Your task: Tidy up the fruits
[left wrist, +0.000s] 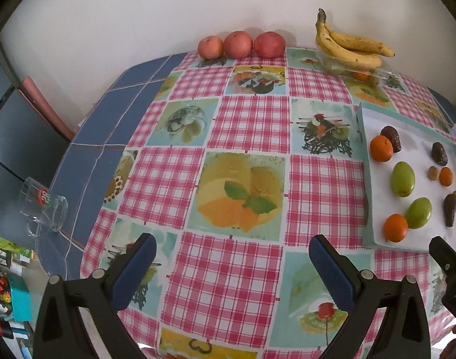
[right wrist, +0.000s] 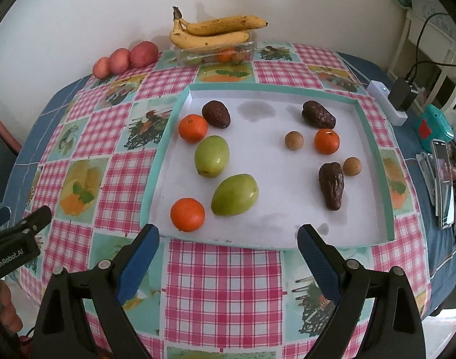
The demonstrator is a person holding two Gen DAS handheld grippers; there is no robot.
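Both tongs gape before tray; phone beside.

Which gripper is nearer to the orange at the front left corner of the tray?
Right. The right gripper hovers open just before that orange; the left gripper is open farther left, over the tablecloth.

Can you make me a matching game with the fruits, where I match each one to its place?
Things:
1. bananas
2. red apples
3. green fruits
4. glass mug

Places:
A. in a row by the wall, straight on the tablecloth
B. inside the white tray
C. lying on its side on the blue table edge
D. on top of the clear plastic box

Pairs: 1-D, 2-A, 3-B, 4-C
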